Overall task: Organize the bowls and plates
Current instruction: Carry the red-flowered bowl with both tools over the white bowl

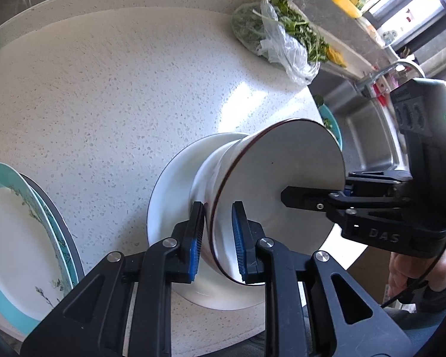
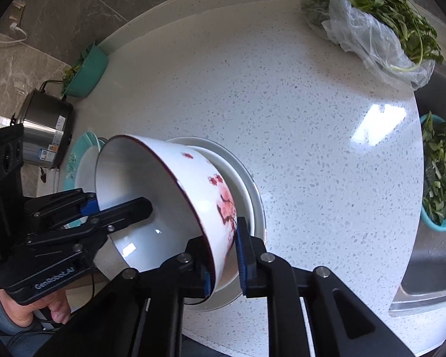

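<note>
A white bowl (image 1: 282,163) (image 2: 193,172) with a dark red rim and red flowers on its outside is tilted over a white plate (image 1: 169,184) (image 2: 254,196) on the speckled counter. My left gripper (image 1: 217,238) is shut on its near rim, one blue pad outside and one inside. My right gripper (image 2: 224,264) is shut on the opposite rim. Each gripper shows in the other's view: the right gripper (image 1: 312,199) and the left gripper (image 2: 116,211). Whether the bowl's base touches the plate is hidden. A stack of teal-rimmed plates (image 1: 15,238) (image 2: 87,148) lies to the left.
A plastic bag of greens (image 1: 282,35) (image 2: 380,23) lies at the back right. A steel sink (image 1: 368,136) (image 2: 431,253) borders the counter on the right, with a teal basket of leaves (image 2: 440,178). A steel pot (image 2: 47,131) and a teal bowl (image 2: 86,71) stand far left.
</note>
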Demonstrator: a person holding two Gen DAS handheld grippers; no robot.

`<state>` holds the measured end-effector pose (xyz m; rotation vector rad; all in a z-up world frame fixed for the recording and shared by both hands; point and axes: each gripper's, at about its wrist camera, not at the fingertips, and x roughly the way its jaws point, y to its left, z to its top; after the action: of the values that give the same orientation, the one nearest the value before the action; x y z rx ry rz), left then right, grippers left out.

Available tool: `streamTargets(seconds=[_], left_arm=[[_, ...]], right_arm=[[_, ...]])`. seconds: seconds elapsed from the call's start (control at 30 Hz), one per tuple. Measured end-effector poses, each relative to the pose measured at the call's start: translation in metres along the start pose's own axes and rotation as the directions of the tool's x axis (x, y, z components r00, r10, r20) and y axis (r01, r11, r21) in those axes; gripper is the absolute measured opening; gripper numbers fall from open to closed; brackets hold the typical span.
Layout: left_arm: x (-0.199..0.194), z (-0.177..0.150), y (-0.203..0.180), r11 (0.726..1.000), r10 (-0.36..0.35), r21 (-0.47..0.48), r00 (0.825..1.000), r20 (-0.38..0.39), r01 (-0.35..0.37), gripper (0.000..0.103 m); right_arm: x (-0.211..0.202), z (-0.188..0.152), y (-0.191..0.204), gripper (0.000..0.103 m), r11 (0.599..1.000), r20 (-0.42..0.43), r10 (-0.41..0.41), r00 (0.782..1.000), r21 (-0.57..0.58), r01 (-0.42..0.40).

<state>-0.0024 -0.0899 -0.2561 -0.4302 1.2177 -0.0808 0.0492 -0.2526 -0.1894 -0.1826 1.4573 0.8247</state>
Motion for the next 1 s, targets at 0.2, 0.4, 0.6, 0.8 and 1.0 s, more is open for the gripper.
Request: streamTargets(seconds=[0.2,0.4,0.6,0.8,1.0], left_arm=[[-0.005,-0.006,0.002,1.0,0.002,0.002,1.0,0.026,-0.002,0.018],[-0.018,-0.01,0.008,1.0,-0.004,0.002,0.996,0.086,0.003,0.026],[-0.022,-0.012,0.013,1.0,-0.017,-0.008,0.996,0.092,0.018,0.026],[-0.019,-0.017,0.021,0.999,-0.019,-0.024,0.996,0.082,0.021,0.026],[-0.015,-0.02,0.027,0.999,-0.021,-0.038,0.998,0.063,0.023,0.037]], right_arm=[[0.004,0.006,0.009,0.012,0.998,-0.031,-0.045,0.999,-0.037,0.044],[0.011,0.009,0.02,0.012,0.992,-0.059,-0.104,0.993,-0.079,0.099],[0.018,0.018,0.03,0.011,0.984,-0.082,-0.144,0.986,-0.12,0.134],[0.027,0.022,0.048,0.013,0.969,-0.08,-0.196,0.977,-0.17,0.181],[0.037,0.016,0.076,0.024,0.922,-0.026,-0.294,0.955,-0.27,0.277]])
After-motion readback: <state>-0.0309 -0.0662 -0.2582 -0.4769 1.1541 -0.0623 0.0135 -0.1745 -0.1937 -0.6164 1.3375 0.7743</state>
